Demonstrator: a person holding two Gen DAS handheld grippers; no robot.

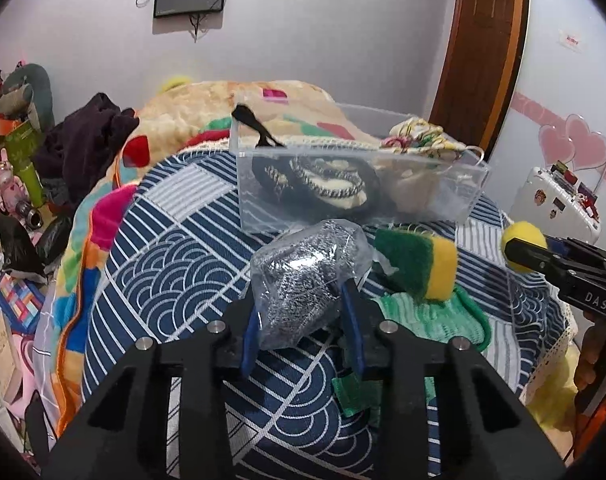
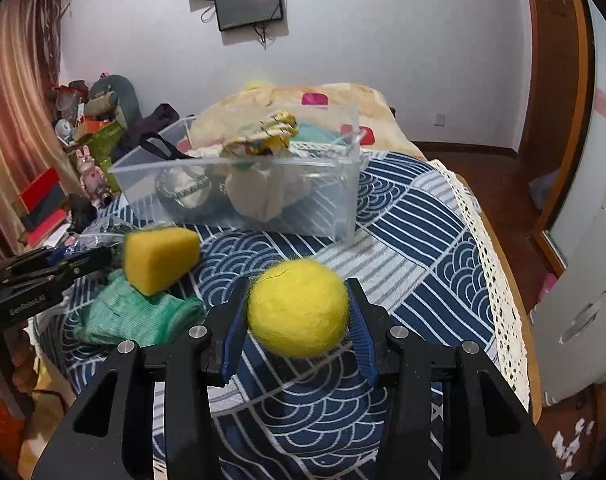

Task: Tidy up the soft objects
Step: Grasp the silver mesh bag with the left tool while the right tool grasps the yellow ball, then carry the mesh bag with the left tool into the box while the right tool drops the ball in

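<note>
My left gripper (image 1: 301, 300) is shut on a steel-wool scourer in a plastic bag (image 1: 303, 276), held above the blue patterned cloth. My right gripper (image 2: 299, 316) is shut on a yellow felt ball (image 2: 299, 308); it also shows in the left wrist view (image 1: 523, 240). A clear plastic bin (image 1: 455, 196) (image 2: 335, 208) stands ahead, holding a black-and-cream pouch (image 1: 323, 182) and floral fabric (image 1: 419, 140). A yellow-green sponge (image 1: 419, 264) (image 2: 159, 256) lies on a green knitted cloth (image 1: 435, 316) (image 2: 135, 316) in front of the bin.
The blue wave-patterned cloth (image 1: 175, 264) covers the surface, with a lace edge (image 2: 499, 280) at right. A colourful blanket (image 1: 207, 120) and dark clothing (image 1: 87, 140) lie behind. Cluttered shelves (image 1: 11, 168) stand at left. A white suitcase (image 1: 559, 200) stands at right.
</note>
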